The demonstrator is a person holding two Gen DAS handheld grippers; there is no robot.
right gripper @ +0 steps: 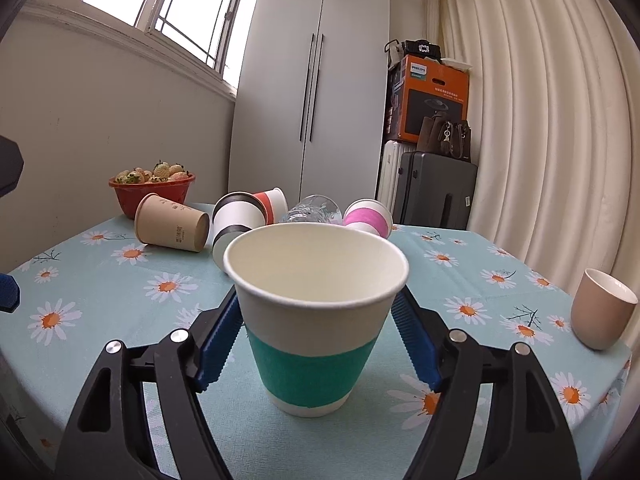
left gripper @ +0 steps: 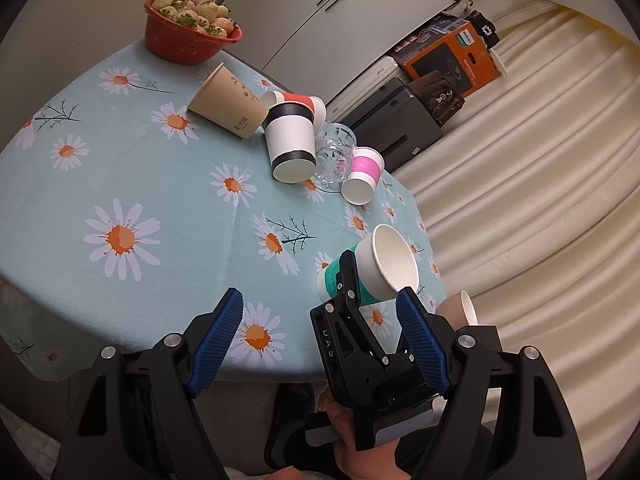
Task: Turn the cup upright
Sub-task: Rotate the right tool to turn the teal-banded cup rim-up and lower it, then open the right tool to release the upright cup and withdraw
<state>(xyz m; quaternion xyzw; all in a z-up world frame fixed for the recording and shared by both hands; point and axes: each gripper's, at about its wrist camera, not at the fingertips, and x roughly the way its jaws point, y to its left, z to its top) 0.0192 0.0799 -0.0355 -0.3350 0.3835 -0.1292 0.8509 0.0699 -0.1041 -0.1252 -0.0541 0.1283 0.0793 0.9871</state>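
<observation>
A white paper cup with a teal band stands mouth up between the blue pads of my right gripper, which is shut on its sides just above the floral tablecloth. In the left wrist view the same cup appears held by the right gripper near the table's right edge. My left gripper is open and empty above the table's near edge.
Further back lie several tipped cups: tan, black-banded, red-banded, pink-banded, and a glass. A red bowl of strawberries stands far back. A beige mug stands upright at the right edge.
</observation>
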